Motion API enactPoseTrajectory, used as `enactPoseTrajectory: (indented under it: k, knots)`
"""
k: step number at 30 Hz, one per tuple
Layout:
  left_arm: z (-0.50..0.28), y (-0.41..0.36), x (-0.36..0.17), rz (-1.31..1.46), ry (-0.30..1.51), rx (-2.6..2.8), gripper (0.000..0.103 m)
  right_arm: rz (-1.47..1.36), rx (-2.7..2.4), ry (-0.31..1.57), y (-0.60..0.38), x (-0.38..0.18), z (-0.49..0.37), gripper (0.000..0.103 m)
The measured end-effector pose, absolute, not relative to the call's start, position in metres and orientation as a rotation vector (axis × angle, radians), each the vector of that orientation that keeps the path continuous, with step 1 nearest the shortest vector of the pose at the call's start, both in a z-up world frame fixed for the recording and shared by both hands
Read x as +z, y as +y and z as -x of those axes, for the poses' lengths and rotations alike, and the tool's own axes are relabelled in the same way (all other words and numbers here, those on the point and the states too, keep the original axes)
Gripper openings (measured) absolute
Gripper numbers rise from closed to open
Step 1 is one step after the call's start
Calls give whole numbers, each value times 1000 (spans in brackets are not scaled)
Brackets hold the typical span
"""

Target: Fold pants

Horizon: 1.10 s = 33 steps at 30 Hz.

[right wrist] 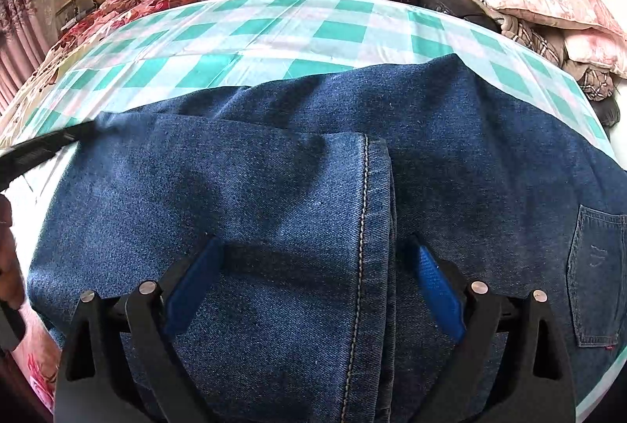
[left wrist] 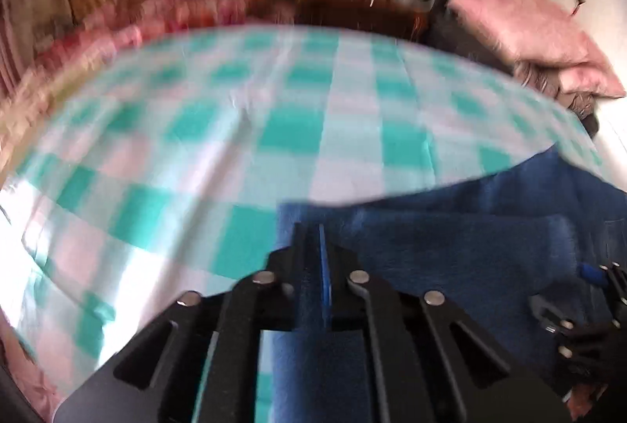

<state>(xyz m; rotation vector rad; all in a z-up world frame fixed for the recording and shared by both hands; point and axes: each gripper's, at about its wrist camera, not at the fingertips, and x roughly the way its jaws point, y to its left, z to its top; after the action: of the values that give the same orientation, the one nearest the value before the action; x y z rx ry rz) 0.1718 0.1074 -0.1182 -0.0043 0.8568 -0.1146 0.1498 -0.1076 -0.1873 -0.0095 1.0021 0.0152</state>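
Lying on the checked sheet, the jeans are seen folded over. The left gripper is clamped on their edge. The right gripper is held wide open over the stitched hem.

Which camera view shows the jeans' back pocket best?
The right wrist view: the back pocket is sharp there, stitched outline visible at the right edge. The left wrist view is motion-blurred; only a dim strip of it shows at the frame edge.
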Motion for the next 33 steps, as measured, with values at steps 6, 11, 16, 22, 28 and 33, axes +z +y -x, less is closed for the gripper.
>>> enactPoseTrajectory:
  k: [6,11,16,22,28,33]
  knots:
    - [-80,98,-124,32,837,-248,21,8,12,989,-107,-188,-150,91]
    - [-56,111,-156,44,884,-163,20,9,11,986,-108,-188,-149,91]
    - [-50,122,-140,57,827,-134,30,6,11,989,-108,-188,-149,91]
    - [-53,128,-144,69,860,-99,35,14,-40,886,-116,-164,-121,80]
    - [-100,115,-105,81,785,-192,16,13,-23,925,-123,-170,-95,46]
    - [-178,92,-129,13,934,-194,15,36,-23,940,-123,-178,-96,44]
